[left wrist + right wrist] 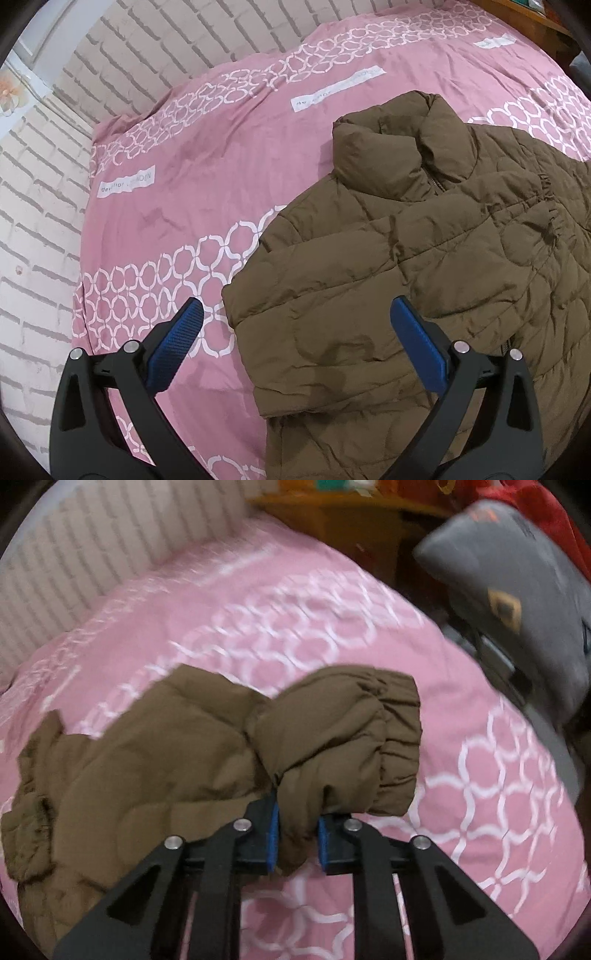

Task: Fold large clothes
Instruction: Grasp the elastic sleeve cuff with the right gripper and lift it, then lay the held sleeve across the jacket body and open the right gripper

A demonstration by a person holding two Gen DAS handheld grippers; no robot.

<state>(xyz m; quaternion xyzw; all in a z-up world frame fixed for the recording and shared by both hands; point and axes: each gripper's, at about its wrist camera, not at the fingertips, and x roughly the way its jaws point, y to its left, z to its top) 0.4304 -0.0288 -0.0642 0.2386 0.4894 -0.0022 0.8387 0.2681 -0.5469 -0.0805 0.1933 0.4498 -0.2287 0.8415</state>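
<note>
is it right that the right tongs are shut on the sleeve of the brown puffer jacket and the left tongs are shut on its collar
Not quite. The right tongs are shut on the brown puffer jacket's sleeve, but the left wrist view shows the left tongs open, holding nothing, well short of the collar.

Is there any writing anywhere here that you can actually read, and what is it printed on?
"de...tor ...ADEN": only partly legible, on a white label printed on the pink bedsheet.
Two more white labels on the sheet: too blurred to read.
Orange marking on the grey cushion: blurred, unreadable.
Brown jacket: no text visible.
</note>
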